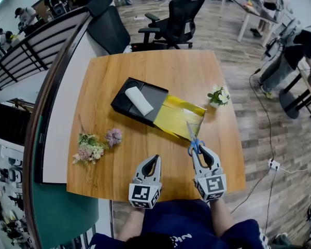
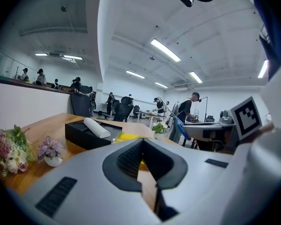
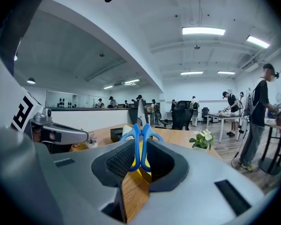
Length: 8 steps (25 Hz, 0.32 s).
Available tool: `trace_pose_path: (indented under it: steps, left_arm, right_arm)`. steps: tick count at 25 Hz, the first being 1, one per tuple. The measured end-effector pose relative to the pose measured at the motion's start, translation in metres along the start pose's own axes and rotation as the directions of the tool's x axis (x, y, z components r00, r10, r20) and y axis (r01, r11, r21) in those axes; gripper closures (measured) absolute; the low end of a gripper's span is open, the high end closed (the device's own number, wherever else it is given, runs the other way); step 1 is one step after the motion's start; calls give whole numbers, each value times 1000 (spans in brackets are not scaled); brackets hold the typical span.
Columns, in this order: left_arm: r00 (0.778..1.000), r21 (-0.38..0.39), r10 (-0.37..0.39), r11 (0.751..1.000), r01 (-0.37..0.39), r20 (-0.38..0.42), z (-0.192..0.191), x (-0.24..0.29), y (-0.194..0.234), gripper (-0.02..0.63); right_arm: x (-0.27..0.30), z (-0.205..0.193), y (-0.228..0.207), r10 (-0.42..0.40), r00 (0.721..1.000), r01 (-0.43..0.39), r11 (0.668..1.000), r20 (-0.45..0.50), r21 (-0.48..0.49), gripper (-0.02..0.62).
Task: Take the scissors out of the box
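Table (image 1: 145, 69) holds the black box (image 1: 158, 100); scissors (image 1: 193, 139) are outside it, blue handles pinched in my right gripper (image 1: 201, 153), left gripper (image 1: 153, 161) clenched empty. Light, stiff, sharp-tipped I reckon, so handle loops are the hold.

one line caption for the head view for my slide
Right tongs hold the blue-handled scissors outside the open black box on the wooden table; left tongs shut and empty.

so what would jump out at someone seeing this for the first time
The blue-handled scissors are clamped by their handles in the right gripper, blades pointing out over the shiny yellow sheet. Beyond that sheet, mid-table, sits the open black box holding a white roll.
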<state>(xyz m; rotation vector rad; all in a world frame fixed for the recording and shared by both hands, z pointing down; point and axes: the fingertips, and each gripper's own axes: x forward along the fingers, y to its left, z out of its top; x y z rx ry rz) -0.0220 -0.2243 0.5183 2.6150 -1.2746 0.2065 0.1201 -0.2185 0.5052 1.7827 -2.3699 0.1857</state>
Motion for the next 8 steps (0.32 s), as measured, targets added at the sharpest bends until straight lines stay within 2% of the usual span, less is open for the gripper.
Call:
trace_pose_path:
  steps: [8]
  left_arm:
    - [1000,4,3,1000,-3,-3,-2,0,1,603]
  right_arm:
    - [1,1,0,0,1000,0,1000,-3,-9,501]
